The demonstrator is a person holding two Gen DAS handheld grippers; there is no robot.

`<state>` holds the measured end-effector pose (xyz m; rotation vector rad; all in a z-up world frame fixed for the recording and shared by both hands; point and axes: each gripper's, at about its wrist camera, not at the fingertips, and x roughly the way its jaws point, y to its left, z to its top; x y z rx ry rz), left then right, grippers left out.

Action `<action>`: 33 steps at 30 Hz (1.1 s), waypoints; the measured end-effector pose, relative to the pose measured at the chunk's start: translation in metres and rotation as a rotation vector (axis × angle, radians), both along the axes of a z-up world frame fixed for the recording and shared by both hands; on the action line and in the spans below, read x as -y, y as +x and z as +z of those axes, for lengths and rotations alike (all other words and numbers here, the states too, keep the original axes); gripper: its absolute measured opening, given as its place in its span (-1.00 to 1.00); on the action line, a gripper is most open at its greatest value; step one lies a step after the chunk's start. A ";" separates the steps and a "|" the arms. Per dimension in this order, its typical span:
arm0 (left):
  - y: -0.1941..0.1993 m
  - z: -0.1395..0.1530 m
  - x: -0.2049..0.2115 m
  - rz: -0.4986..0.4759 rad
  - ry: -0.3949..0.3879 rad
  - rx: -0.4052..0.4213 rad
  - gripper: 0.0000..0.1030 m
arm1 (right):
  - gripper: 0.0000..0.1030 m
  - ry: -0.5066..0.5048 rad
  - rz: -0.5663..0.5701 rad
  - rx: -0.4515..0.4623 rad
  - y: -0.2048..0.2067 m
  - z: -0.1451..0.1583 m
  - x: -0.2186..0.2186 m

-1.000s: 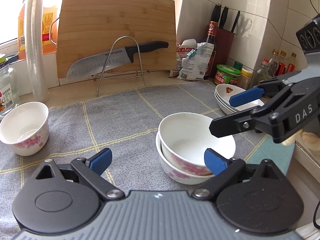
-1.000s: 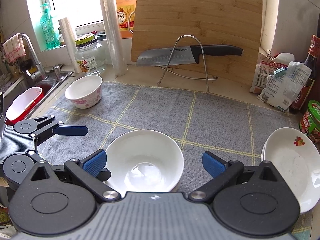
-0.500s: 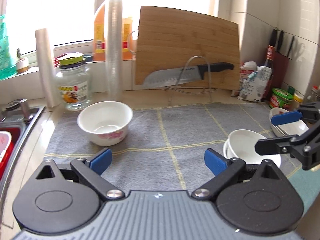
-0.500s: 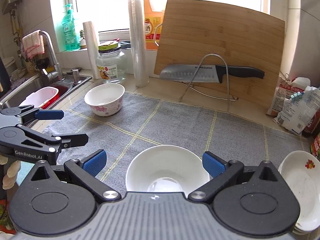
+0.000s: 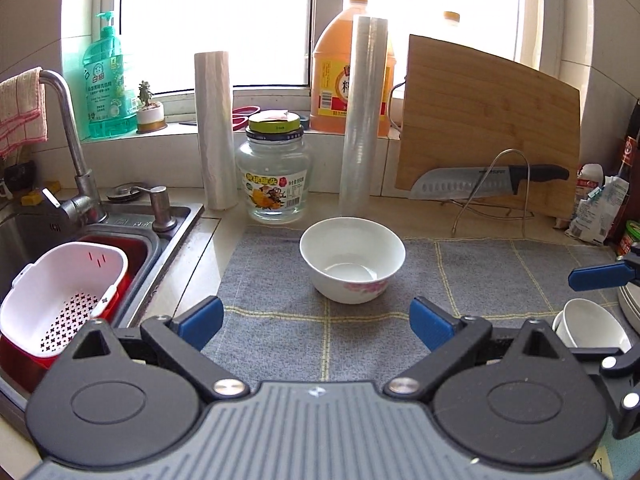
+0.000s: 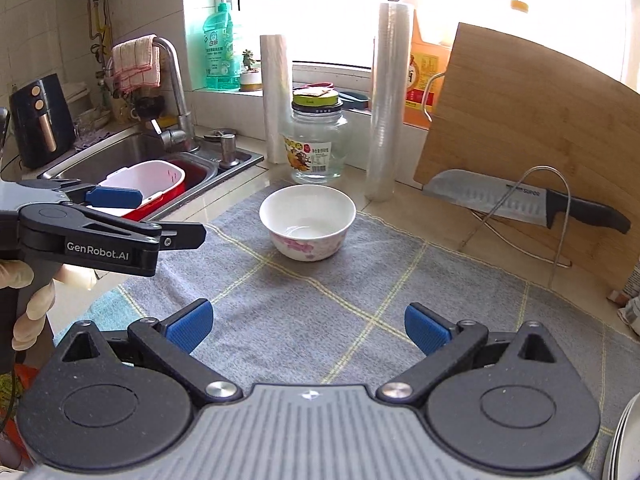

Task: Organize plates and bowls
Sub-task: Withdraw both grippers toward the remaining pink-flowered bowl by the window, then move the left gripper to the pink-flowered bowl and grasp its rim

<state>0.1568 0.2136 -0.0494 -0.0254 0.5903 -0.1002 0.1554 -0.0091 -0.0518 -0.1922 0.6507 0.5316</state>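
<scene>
Both wrist views face the window end of the kitchen tabletop (image 5: 224,248). The left gripper (image 5: 316,322) hangs above the grey checked cloth mat (image 5: 360,344), its blue-padded jaws spread wide with nothing between them. Straight ahead of it sits a white ceramic bowl with pink flowers (image 5: 352,260), upright on the mat, well apart from the pads. Behind that bowl stand a clear glass jar with a yellow-green lid (image 5: 274,176) and a tall roll of clear plastic film (image 5: 362,116). Off at the right edge of the left view, stacked white bowls (image 5: 592,326) rest on the mat, with the rim of white plates (image 5: 628,308) just beside them.

Over to the right gripper (image 6: 308,328): jaws wide apart as well, holding nothing, hovering over the same mat (image 6: 360,300). The flowered bowl (image 6: 307,222) lies ahead, slightly left of centre. The left gripper (image 6: 120,216) shows in side profile at the left, held by a gloved hand (image 6: 28,300). A bamboo cutting board (image 6: 528,132) leans against the wall, with a black-handled kitchen knife (image 6: 520,200) resting on a wire stand before it.
</scene>
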 end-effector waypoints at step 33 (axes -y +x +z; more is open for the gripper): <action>0.131 -0.032 -0.048 -0.354 -0.051 -0.046 0.92 | 1.00 -0.097 -0.171 -0.187 0.090 -0.096 -0.097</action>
